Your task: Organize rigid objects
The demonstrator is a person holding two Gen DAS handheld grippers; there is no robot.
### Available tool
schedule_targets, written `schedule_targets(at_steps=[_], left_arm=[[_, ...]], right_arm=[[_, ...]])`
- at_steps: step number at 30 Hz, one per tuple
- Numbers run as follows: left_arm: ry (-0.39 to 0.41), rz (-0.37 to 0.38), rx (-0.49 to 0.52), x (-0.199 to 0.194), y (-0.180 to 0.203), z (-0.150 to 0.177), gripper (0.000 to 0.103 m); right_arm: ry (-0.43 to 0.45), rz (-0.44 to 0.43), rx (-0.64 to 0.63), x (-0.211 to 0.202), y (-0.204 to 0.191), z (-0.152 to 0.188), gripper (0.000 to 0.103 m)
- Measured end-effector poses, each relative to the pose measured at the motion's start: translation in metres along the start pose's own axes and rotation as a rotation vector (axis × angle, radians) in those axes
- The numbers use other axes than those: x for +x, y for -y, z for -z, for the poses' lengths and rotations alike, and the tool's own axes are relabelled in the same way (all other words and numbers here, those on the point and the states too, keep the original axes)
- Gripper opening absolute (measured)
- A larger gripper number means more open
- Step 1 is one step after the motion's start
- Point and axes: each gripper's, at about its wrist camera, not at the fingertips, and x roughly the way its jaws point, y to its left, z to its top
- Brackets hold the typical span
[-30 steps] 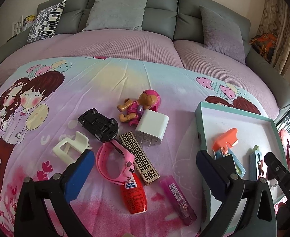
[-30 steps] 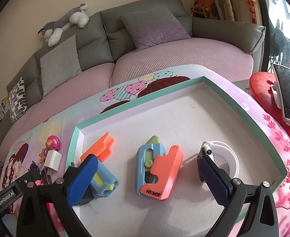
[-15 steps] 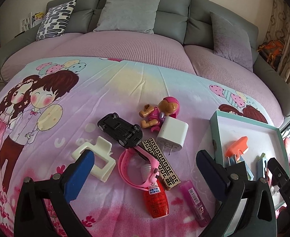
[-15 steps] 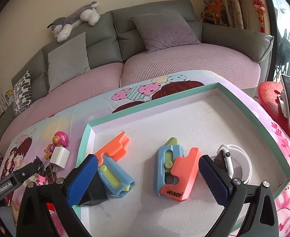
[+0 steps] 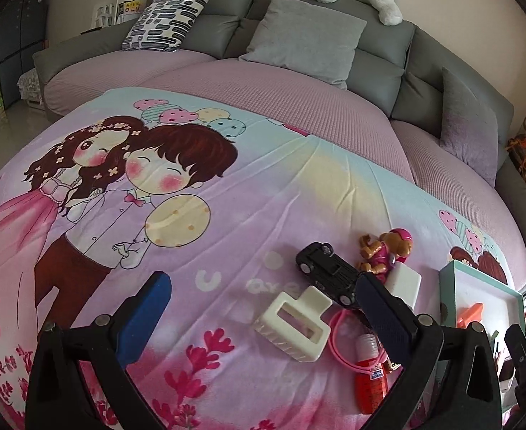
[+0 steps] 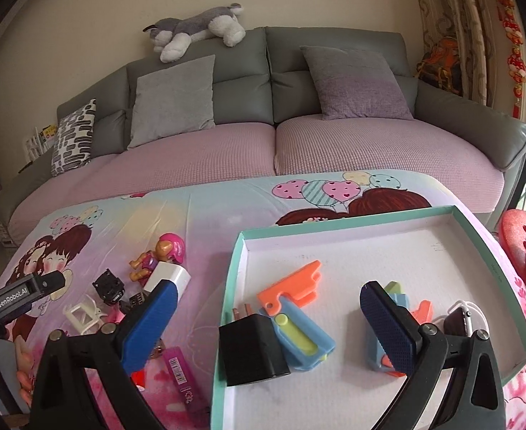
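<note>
My left gripper is open and empty above the printed blanket. Just ahead to its right lie a white hair claw, a black toy car, a pink pup figure, a white charger, a pink watch band and a red tube. My right gripper is open and empty over the near left corner of a teal-rimmed tray. The tray holds a black charger, orange and blue plastic pieces and a white-banded watch.
A magenta tube lies left of the tray. A grey sofa with purple seat covers and cushions runs behind the blanket. A plush husky lies on its back. A red stool stands at the right.
My left gripper has swung left, so the loose items and tray now sit at its right. My right gripper has also moved left, from mid-tray to the tray's left edge.
</note>
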Motion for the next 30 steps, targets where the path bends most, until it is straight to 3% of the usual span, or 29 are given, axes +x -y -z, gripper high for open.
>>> schedule_targets(at_steps=[11,20,30], left_arm=[[-0.090,-0.052,-0.080,0.015,-0.039,-0.001,0.103],[-0.137,-0.075,-0.095,0.021,-0.049,0.000,0.103],[-0.190,-0.043,-0.037,0.027,-0.035,0.007,0.103]], right_arm=[[-0.106,-0.148,-0.200,0.035,-0.091,0.009,0.103],[-0.231,-0.149,-0.312,0.066,-0.117,0.037,0.103],[-0.241,-0.126,-0.417,0.071,-0.134,0.048,0.101]])
